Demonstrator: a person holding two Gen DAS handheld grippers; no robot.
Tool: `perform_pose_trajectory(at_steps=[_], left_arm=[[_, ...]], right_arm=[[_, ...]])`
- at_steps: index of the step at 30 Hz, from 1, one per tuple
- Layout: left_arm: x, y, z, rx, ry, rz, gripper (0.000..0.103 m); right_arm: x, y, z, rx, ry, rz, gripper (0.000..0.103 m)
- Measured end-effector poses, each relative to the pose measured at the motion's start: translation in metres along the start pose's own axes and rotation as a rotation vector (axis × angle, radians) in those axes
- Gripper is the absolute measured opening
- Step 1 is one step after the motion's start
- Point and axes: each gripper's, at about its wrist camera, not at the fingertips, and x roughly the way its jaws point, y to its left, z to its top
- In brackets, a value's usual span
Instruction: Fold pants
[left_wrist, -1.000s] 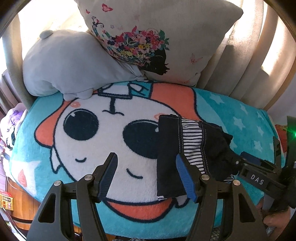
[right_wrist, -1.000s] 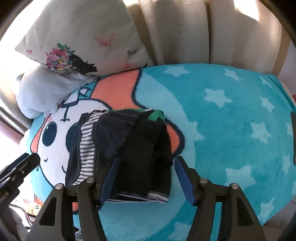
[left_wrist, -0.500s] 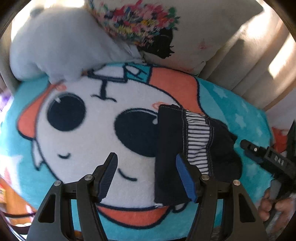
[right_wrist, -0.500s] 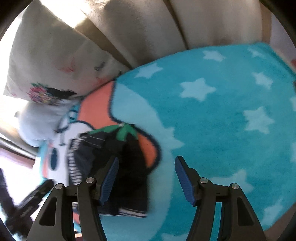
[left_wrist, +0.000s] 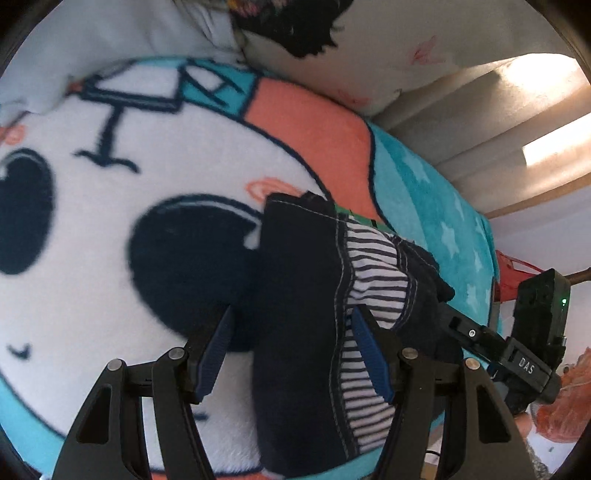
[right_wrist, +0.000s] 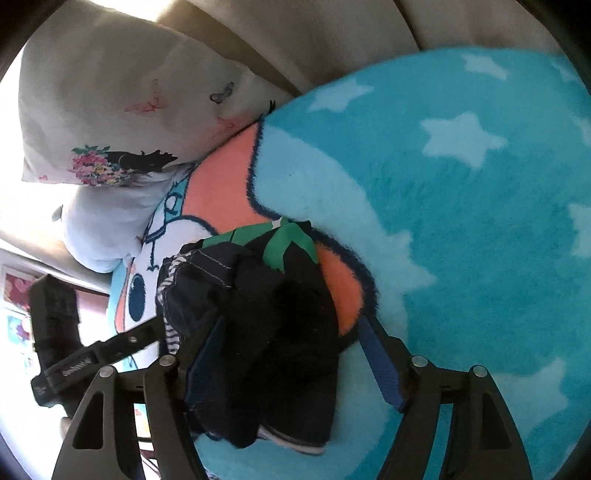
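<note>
Dark navy pants (left_wrist: 299, 314) with a striped lining lie folded in a bundle on a cartoon blanket (left_wrist: 110, 229). My left gripper (left_wrist: 291, 347) is open, its jaws straddling the left part of the bundle from the near side. In the right wrist view the pants (right_wrist: 266, 325) show a green waistband tie. My right gripper (right_wrist: 295, 358) is open, its jaws straddling the right part of the bundle. The right gripper also shows in the left wrist view (left_wrist: 517, 354), and the left gripper in the right wrist view (right_wrist: 74, 354).
A white floral pillow (right_wrist: 110, 110) and a pale grey pillow (right_wrist: 107, 229) lie at the blanket's far edge against beige curtains (left_wrist: 498, 122). The turquoise starred part of the blanket (right_wrist: 461, 221) stretches to the right. An orange object (left_wrist: 561, 402) lies off the bed at right.
Both grippers have moved forward and down onto the pants bundle, which now sits between each pair of open jaws. The pants themselves lie where they were.
</note>
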Motion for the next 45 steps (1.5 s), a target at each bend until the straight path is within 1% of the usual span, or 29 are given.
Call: perform_pose_trajectory(at_steps=[1, 3, 4, 5, 6, 7, 8, 9, 10, 11, 13, 19, 23, 24, 26, 28, 29, 30, 31, 32, 33, 36, 38, 40, 42, 43, 45], left_arm=[[0.002, -0.001, 0.002, 0.002, -0.011, -0.009, 0.068], [0.005, -0.005, 0.006, 0.004, -0.007, -0.018, 0.069], [0.006, -0.006, 0.006, 0.002, -0.001, -0.031, 0.064], [0.006, -0.006, 0.006, -0.003, 0.011, -0.064, 0.038], [0.007, -0.007, 0.006, -0.011, 0.029, -0.100, 0.029], [0.006, -0.010, 0.005, -0.011, 0.029, -0.111, 0.022], [0.004, -0.013, 0.005, -0.004, 0.021, -0.110, 0.019], [0.000, -0.016, 0.004, 0.000, 0.013, -0.116, 0.018], [-0.004, -0.017, 0.004, -0.006, 0.007, -0.131, 0.016], [-0.009, -0.016, 0.003, -0.011, 0.001, -0.142, 0.016], [-0.020, -0.017, 0.005, -0.017, -0.021, -0.158, 0.016], [-0.052, 0.003, 0.018, -0.066, -0.088, -0.171, 0.016], [-0.059, 0.019, 0.031, -0.084, -0.118, -0.121, 0.016], [-0.058, 0.023, 0.035, -0.084, -0.124, -0.095, 0.017], [-0.054, 0.033, 0.043, -0.084, -0.132, -0.017, 0.017], [-0.043, 0.040, 0.050, -0.080, -0.129, 0.080, 0.019], [-0.038, 0.045, 0.052, -0.086, -0.118, 0.102, 0.021], [-0.037, 0.050, 0.054, -0.094, -0.106, 0.100, 0.021], [-0.040, 0.052, 0.054, -0.101, -0.105, 0.088, 0.021], [-0.044, 0.052, 0.054, -0.100, -0.116, 0.082, 0.021], [-0.049, 0.052, 0.053, -0.094, -0.131, 0.080, 0.021], [-0.065, 0.049, 0.052, -0.076, -0.167, 0.090, 0.025], [-0.077, 0.049, 0.050, -0.067, -0.196, 0.110, 0.030], [-0.089, 0.049, 0.044, -0.057, -0.230, 0.130, 0.031], [-0.098, 0.048, 0.038, -0.042, -0.265, 0.145, 0.032], [-0.103, 0.047, 0.035, -0.034, -0.275, 0.154, 0.032], [-0.112, 0.044, 0.030, -0.015, -0.293, 0.174, 0.032]], right_arm=[[0.001, -0.001, 0.000, 0.006, -0.011, 0.016, 0.081], [0.002, 0.002, 0.001, -0.001, -0.015, 0.031, 0.081], [0.005, 0.004, 0.001, -0.013, -0.010, 0.038, 0.076], [0.006, 0.005, 0.000, -0.016, -0.003, 0.047, 0.058], [0.009, 0.007, 0.000, -0.007, 0.022, 0.065, 0.056], [0.008, 0.007, 0.000, 0.002, 0.021, 0.064, 0.049], [0.006, 0.007, 0.001, 0.008, 0.026, 0.068, 0.042], [0.004, 0.007, 0.002, 0.019, 0.032, 0.080, 0.039], [0.001, 0.007, 0.004, 0.031, 0.033, 0.095, 0.032], [-0.003, 0.008, 0.006, 0.037, 0.033, 0.107, 0.028], [-0.009, 0.014, 0.009, 0.031, 0.029, 0.127, 0.026], [-0.012, 0.059, 0.021, -0.044, 0.027, 0.181, 0.025], [-0.001, 0.082, 0.032, -0.088, 0.030, 0.176, 0.025], [0.003, 0.088, 0.034, -0.100, 0.031, 0.166, 0.025], [0.016, 0.097, 0.038, -0.134, 0.033, 0.129, 0.025], [0.032, 0.103, 0.040, -0.179, 0.035, 0.052, 0.030], [0.040, 0.105, 0.040, -0.200, 0.034, -0.013, 0.036], [0.044, 0.105, 0.040, -0.207, 0.032, -0.053, 0.040], [0.045, 0.103, 0.041, -0.195, 0.029, -0.068, 0.043], [0.041, 0.101, 0.040, -0.179, 0.022, -0.053, 0.047], [0.036, 0.101, 0.039, -0.167, 0.010, -0.045, 0.048], [0.006, 0.111, 0.032, -0.194, -0.076, -0.096, 0.048], [-0.007, 0.121, 0.025, -0.214, -0.109, -0.064, 0.048], [-0.008, 0.134, 0.012, -0.250, -0.101, -0.038, 0.048], [0.005, 0.141, 0.002, -0.296, -0.062, -0.041, 0.048], [0.017, 0.140, -0.002, -0.309, -0.035, -0.067, 0.048], [0.041, 0.132, -0.006, -0.289, 0.023, -0.120, 0.051]])
